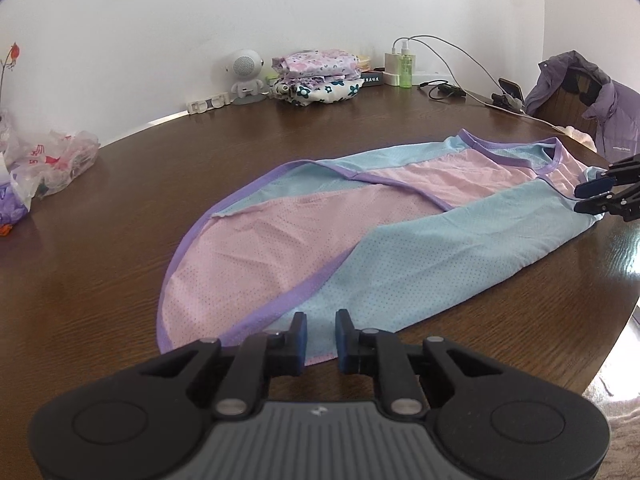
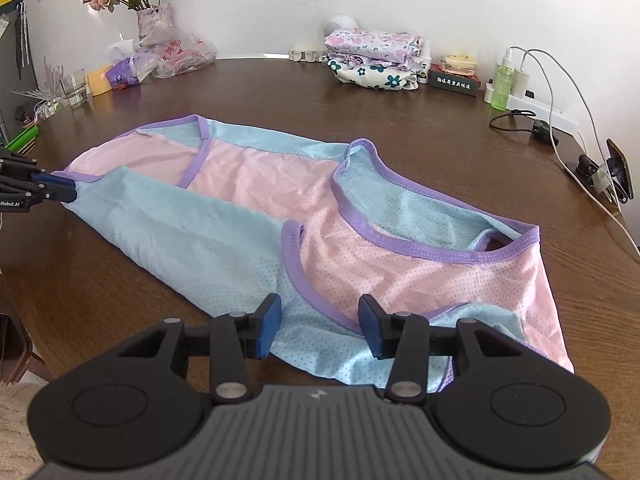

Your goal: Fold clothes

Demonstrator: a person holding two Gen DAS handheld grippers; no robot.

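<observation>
1. A pink, light-blue mesh garment with purple trim [image 1: 360,216] lies flat along the near edge of the round brown wooden table [image 1: 120,288].
2. The left gripper [image 1: 321,332] stands narrowly apart over its hem, pinching nothing.
3. The right gripper [image 2: 320,326] stands wider apart over the other end, fabric below unpressed.

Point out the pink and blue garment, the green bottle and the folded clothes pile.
Garment [image 2: 256,184]: right wrist view, on its pink middle panel.
Green bottle [image 2: 502,88]: right wrist view, on its body.
Folded clothes pile [image 1: 316,76]: left wrist view, on the flowered front.
</observation>
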